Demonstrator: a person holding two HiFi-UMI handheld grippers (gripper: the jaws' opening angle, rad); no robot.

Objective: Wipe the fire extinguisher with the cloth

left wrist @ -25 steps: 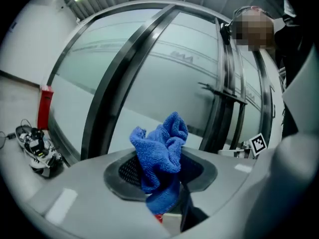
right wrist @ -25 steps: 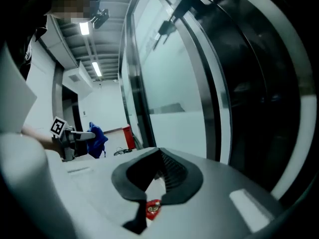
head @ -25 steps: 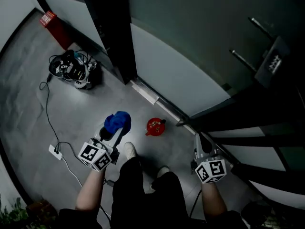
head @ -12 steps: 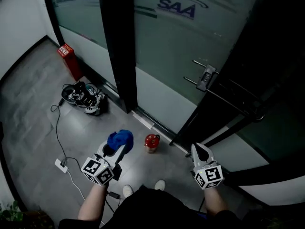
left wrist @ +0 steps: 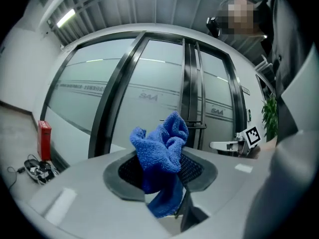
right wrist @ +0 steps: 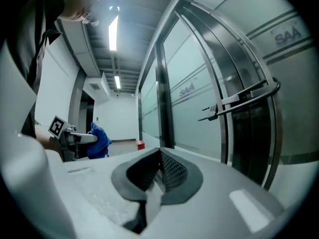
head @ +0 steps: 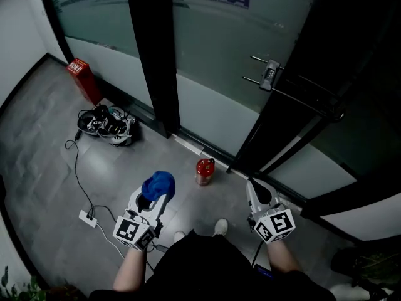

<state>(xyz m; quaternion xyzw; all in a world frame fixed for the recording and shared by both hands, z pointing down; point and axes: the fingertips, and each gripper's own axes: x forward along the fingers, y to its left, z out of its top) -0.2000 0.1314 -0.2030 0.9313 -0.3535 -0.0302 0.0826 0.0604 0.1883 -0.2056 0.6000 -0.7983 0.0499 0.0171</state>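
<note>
Head view: fire extinguisher (head: pixel 203 171) farther ahead than before; left fingers (left wrist: pixel 128 172) tight on cloth (left wrist: pixel 159 153) (blue), right fingers (right wrist: pixel 174 173) together, empty.

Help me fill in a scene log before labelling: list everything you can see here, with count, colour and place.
fire extinguisher: one, red, standing on the floor beside the black door frame
cloth: one, blue, bunched in the left gripper
box: one, red, on the floor against the glass wall
cable pile: one, black and white, floor left of the frame
power strip: one, white, floor at left
door handle: one, metal, on the dark door
left gripper: one, grey, shut on the cloth
right gripper: one, grey, jaws together, empty
shoes: two, white, on the floor below the grippers
</note>
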